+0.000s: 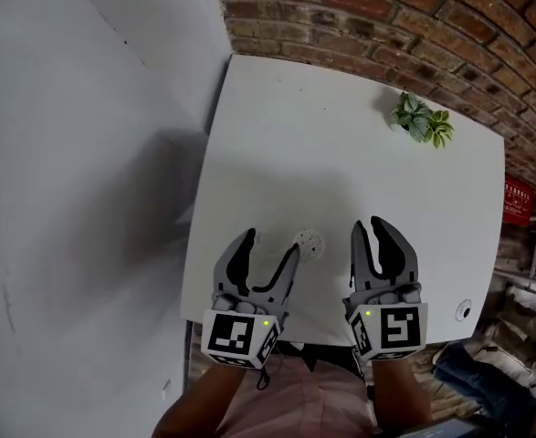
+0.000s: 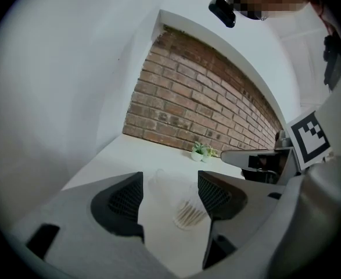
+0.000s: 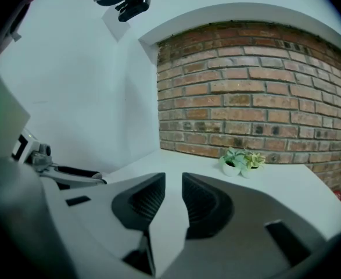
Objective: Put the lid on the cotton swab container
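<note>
Room: a white table [image 1: 359, 153] is standing tucked into the corner where a white wall [image 1: 67, 199] is meeting a brick wall [image 1: 386, 16]; it is carrying very little, so both tools are getting free room over it.
Left gripper: the left gripper [image 1: 271, 243] is hovering low over the near edge, its jaws standing wide apart and gripping nothing; the container is sitting just ahead in the gap, close to the inner jaw; I am judging the wide spread is there to take the round body from both sides.
Right gripper: the right gripper [image 1: 371, 226] is hanging beside it, jaws drawn to a narrow slit, released, with nothing showing between them; it is pointing past the container, not at it.
Container: the cotton swab container [image 1: 309, 243] is standing on the table between the two tools, nearer the left one; it is clear, and the swabs are showing bunched inside.
Lid: I am not making out a separate lid; a clear rounded form above the swabs may be wall or cap; I cannot tell which.
Far side: a small potted plant [image 1: 421, 119] is sitting well apart, near the brick wall, out of the working area.
</note>
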`<state>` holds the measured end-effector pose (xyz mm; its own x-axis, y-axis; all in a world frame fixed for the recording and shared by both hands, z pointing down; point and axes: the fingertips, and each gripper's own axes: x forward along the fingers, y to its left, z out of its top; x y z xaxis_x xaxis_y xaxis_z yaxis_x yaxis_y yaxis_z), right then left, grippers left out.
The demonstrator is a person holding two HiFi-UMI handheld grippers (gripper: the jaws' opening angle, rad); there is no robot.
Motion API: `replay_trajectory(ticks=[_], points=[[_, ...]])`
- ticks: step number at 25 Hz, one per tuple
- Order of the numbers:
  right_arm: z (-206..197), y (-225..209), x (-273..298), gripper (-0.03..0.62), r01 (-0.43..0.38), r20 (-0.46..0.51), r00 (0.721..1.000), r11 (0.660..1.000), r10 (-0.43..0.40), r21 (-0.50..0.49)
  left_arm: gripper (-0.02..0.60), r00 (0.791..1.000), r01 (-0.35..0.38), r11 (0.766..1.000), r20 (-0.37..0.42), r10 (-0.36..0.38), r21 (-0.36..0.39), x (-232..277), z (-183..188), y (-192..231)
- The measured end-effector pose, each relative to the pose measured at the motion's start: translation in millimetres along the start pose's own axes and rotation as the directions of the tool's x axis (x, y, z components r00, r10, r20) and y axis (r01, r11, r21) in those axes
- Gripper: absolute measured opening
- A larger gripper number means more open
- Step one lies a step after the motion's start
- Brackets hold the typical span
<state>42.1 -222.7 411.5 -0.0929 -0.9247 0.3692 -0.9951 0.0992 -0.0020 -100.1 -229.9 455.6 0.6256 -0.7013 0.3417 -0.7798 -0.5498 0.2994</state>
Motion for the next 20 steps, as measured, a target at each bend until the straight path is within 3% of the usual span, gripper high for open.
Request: replay_trajectory(ticks=[9, 20], points=[[-16, -9, 4, 0.094, -0.024, -0.012, 1.000, 1.000, 0.024, 0.019, 0.308, 0.999, -0.035, 0.999, -0.032, 0.035, 0.002, 1, -14, -7], [-1, -18, -11, 0.094, -0.047, 0.031, 0.998, 0.999, 0.046, 0.017, 0.308, 0.999, -0.052, 0.994, -0.011, 0.053, 0.092, -7, 7, -39]])
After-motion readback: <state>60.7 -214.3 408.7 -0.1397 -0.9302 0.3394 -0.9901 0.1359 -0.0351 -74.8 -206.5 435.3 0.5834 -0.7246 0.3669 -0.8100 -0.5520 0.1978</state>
